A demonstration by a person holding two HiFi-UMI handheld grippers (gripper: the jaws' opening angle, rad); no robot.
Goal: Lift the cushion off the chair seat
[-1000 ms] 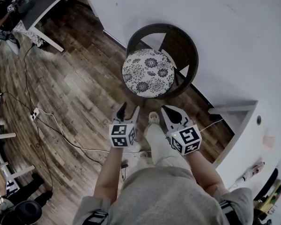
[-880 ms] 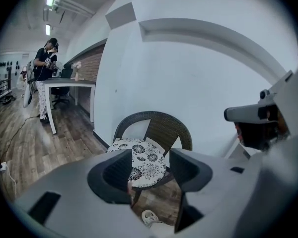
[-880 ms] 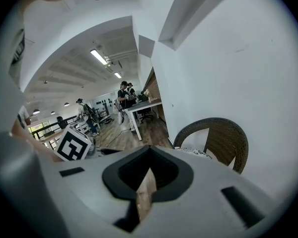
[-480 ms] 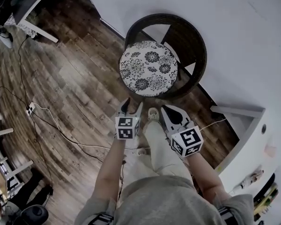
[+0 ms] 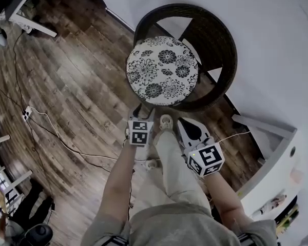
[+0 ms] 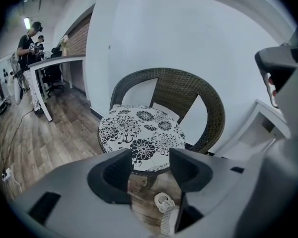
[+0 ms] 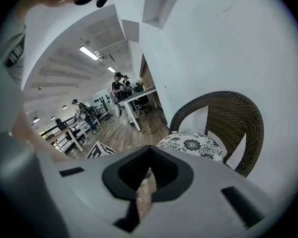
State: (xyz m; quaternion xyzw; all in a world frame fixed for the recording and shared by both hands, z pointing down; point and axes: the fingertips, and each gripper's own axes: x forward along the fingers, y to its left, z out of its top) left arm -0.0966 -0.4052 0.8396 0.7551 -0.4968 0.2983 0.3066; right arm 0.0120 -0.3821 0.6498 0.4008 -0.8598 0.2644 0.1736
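Observation:
A round cushion (image 5: 161,70) with a black-and-white flower print lies on the seat of a dark wicker tub chair (image 5: 218,37) that stands against the white wall. Both grippers hang in the air in front of the chair, short of the cushion. My left gripper (image 5: 143,113) is open, close to the seat's front edge, and touches nothing. Its own view frames the cushion (image 6: 139,130) and the chair (image 6: 181,88) just above the gap between the left gripper's (image 6: 150,155) fingers. My right gripper (image 5: 184,123) is shut and empty, a little further back. In its view the cushion (image 7: 191,145) lies to the right.
A person's shoe (image 5: 166,123) stands on the wood floor between the grippers. Cables (image 5: 56,140) and a power strip (image 5: 26,114) trail across the floor at left. A white shelf unit (image 5: 269,132) stands right of the chair. A desk leg (image 5: 28,24) shows top left, and people (image 7: 120,90) stand at distant desks.
The person has stepped closer to the chair, so the cushion sits nearer. The left gripper has moved forward to the seat's front edge. The right gripper has hardly moved.

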